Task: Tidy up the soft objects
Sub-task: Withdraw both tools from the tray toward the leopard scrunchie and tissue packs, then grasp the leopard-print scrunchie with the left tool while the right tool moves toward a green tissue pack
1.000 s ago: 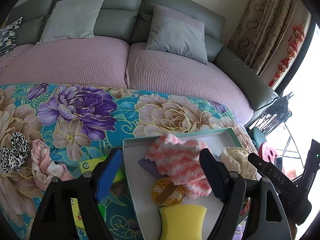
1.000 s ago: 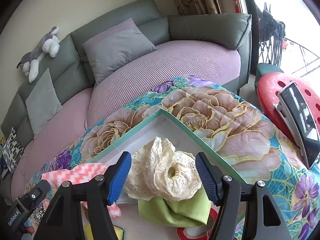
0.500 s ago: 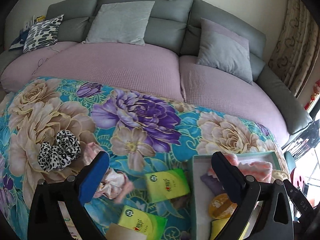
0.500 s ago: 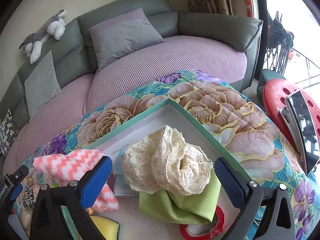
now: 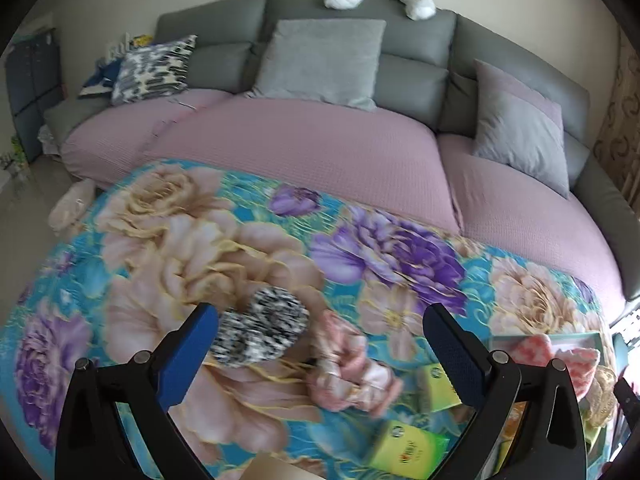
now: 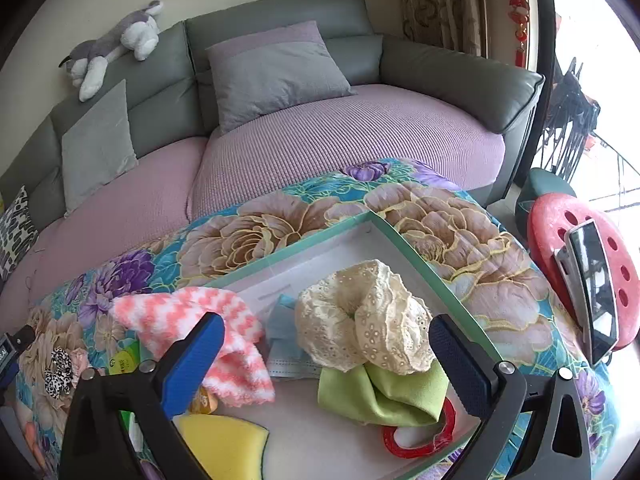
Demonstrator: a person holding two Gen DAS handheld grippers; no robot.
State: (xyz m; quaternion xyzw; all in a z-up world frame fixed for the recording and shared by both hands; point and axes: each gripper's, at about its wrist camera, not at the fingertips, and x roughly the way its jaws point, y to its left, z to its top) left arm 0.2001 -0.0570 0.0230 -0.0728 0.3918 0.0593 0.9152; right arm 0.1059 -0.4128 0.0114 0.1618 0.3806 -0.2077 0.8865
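Here, two scrunchies (image 5: 260, 330) on cloth, two green packets (image 5: 408, 448), left tool (image 5: 320, 328) open.

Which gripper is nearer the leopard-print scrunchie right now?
Left. The left gripper hangs open over the leopard-print scrunchie, close to its left finger. The right gripper is open over the tray, far off.

We see soft daylight throughout, blown out white at the window (image 6: 600, 80) on the right; the left wrist view is motion-blurred, both bend and darken at fisheye edges
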